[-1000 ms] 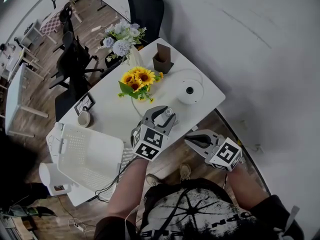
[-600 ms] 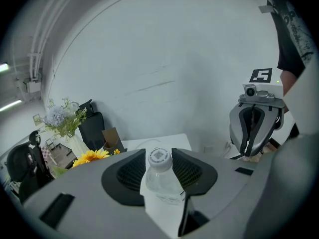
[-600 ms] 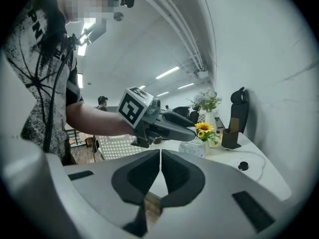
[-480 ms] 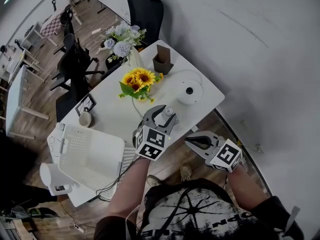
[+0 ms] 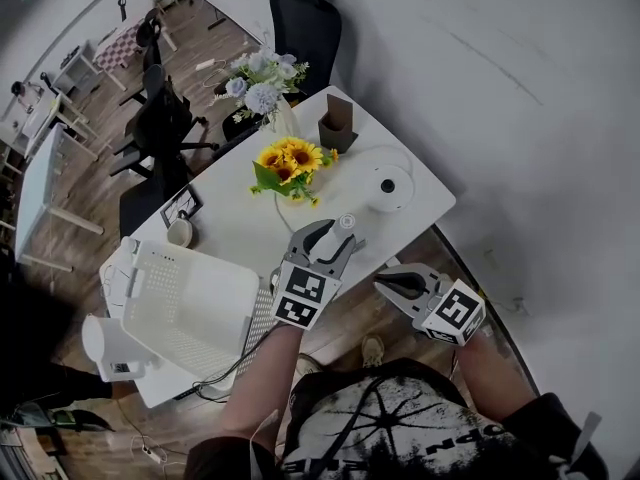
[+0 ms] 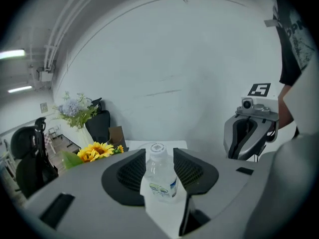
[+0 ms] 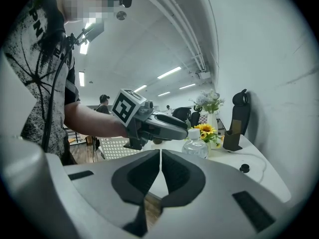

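Note:
A clear water bottle with a white cap (image 5: 347, 222) sits between the jaws of my left gripper (image 5: 338, 236), which is shut on it. The left gripper view shows the bottle (image 6: 160, 178) upright with its label toward the camera and both pads against its sides. It hangs over the near edge of the white table (image 5: 230, 238). In the right gripper view the bottle (image 7: 195, 144) shows at the tip of the left gripper (image 7: 169, 126). My right gripper (image 5: 382, 280) is to the right, off the table, shut with nothing in it (image 7: 160, 153).
On the table are sunflowers (image 5: 288, 158), a white round device (image 5: 388, 186) with a cable, a brown holder (image 5: 338, 125), a vase of pale flowers (image 5: 262, 73) and a small frame (image 5: 180, 205). A white perforated basket (image 5: 185, 303) lies at the left end. A black chair (image 5: 305, 13) stands beyond.
My left gripper has moved slightly forward and up over the table edge with the bottle. The bottle now stands more upright between the jaws. The right gripper has barely moved.

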`<state>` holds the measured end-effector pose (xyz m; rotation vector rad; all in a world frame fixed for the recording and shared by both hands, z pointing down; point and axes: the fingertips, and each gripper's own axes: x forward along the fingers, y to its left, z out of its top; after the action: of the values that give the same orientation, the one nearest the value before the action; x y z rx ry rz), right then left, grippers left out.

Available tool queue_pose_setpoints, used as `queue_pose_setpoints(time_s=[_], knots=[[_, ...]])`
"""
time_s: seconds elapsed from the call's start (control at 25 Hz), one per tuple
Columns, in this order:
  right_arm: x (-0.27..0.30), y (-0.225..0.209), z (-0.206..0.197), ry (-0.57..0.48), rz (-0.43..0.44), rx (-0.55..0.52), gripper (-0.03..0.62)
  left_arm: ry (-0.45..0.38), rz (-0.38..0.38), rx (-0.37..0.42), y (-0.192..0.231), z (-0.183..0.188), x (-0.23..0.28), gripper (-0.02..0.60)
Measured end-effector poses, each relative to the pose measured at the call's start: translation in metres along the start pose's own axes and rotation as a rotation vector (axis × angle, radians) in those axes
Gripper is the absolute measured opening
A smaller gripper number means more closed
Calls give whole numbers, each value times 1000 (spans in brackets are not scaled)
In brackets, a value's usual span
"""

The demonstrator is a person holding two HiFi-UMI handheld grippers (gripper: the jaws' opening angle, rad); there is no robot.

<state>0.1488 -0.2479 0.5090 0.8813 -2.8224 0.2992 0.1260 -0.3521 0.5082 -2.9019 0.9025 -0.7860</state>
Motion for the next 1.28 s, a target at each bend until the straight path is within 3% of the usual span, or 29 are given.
queue_pose_setpoints(time_s=[0.28, 0.64, 0.84, 1.28], knots=[[8, 1, 11, -10, 11, -21, 23, -63, 24, -148, 9, -6, -36, 172], [23, -5, 34, -38, 24, -50, 23, -146, 39, -243, 4, -11, -64, 48], [28, -12, 39, -52, 27, -44, 23, -190, 31, -243, -3, -8, -73, 12], [32, -14, 37, -28, 32, -71, 21, -204, 36, -254, -5, -16, -78, 11]])
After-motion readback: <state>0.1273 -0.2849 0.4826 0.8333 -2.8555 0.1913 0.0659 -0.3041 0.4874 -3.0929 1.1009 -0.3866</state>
